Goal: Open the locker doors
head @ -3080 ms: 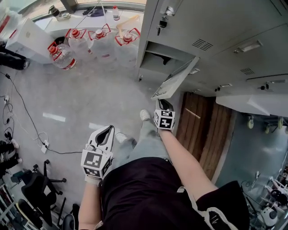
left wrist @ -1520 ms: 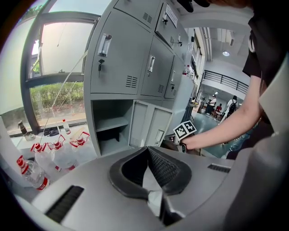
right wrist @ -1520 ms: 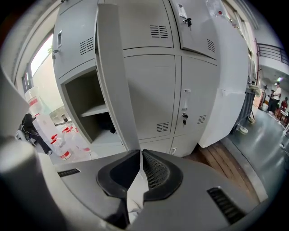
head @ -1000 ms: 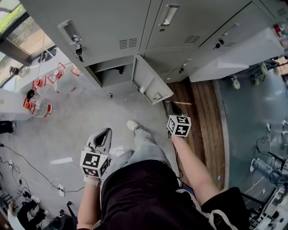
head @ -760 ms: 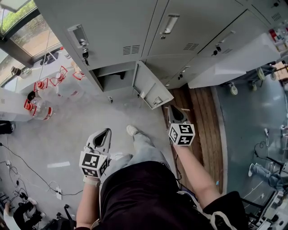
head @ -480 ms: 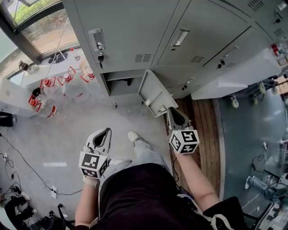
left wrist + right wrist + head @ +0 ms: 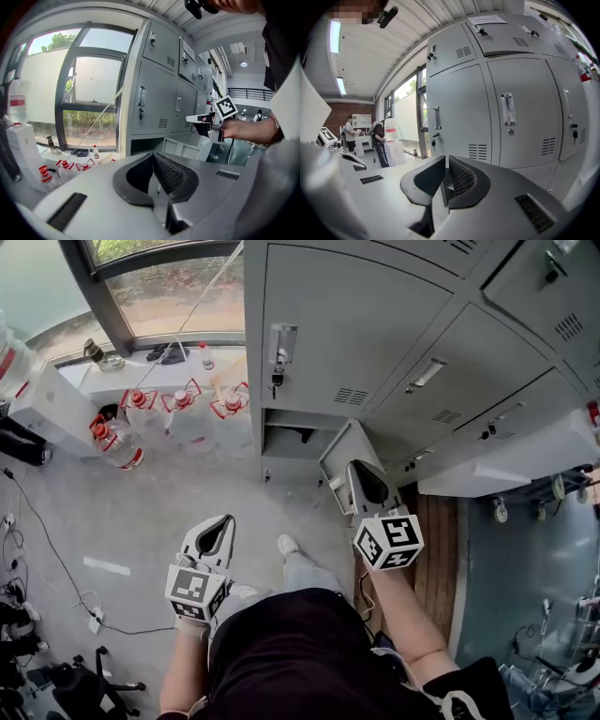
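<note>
A bank of grey lockers (image 7: 375, 324) fills the top of the head view. One low compartment (image 7: 291, 439) stands open, its door (image 7: 345, 454) swung out toward me. My right gripper (image 7: 360, 467) hangs in front of that door, shut and holding nothing. It faces closed doors with upright handles (image 7: 508, 108) and a key (image 7: 433, 140) hanging in a lock. My left gripper (image 7: 224, 521) is held low over the floor, shut and empty. In the left gripper view my left gripper (image 7: 153, 155) points at the lockers (image 7: 159, 93), with the right gripper (image 7: 206, 124) at the right.
Large water bottles (image 7: 178, 413) with red caps stand on the floor below a window sill (image 7: 150, 371). A wooden strip (image 7: 441, 549) runs along the floor at the right. Cables (image 7: 37, 540) trail at the left. People (image 7: 349, 133) stand far off in the room.
My right gripper has risen from beside the open low door to a higher place before the lockers. The head view has tilted up toward the window. The left gripper has hardly moved.
</note>
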